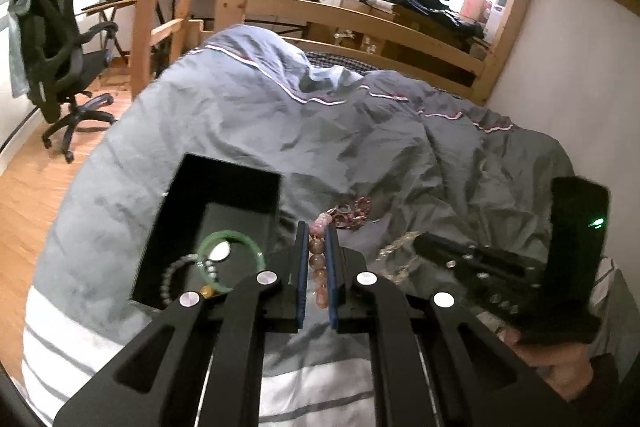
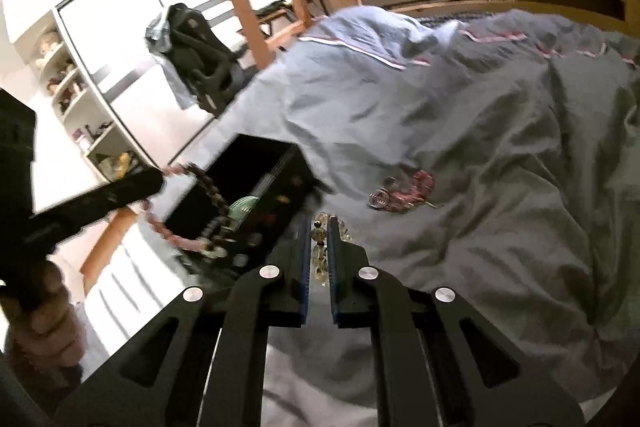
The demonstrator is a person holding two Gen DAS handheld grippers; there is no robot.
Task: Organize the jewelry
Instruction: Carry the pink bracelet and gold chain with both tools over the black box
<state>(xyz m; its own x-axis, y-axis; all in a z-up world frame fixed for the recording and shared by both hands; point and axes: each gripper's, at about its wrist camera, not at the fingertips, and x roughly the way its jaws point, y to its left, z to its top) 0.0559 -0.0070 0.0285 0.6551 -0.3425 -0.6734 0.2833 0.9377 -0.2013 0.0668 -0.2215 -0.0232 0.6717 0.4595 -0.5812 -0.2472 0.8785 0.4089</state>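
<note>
Two bracelets are in our grip at once. Through the left wrist camera, our left gripper point(image 1: 317, 259) has its jaws pinching a pink beaded bracelet point(image 1: 317, 263), held above the grey duvet point(image 1: 360, 131) just beside the black jewelry box point(image 1: 224, 187). Inside the box lie a green bangle point(image 1: 230, 243) and a grey bead bracelet point(image 1: 172, 275). More jewelry, a reddish tangle point(image 1: 352, 211), sits on the duvet beyond the jaws.

Through the right wrist camera, our right gripper point(image 2: 320, 247) has its jaws pinching a pale amber bead bracelet point(image 2: 319, 251) close over the duvet, near the box's corner. We see the pink strand dangling in a long loop point(image 2: 176, 231) from the left tool, right at the box's edge.

We judge that loop could snag the box wall or fall outside it, and round beads may slip between smooth pads
</note>
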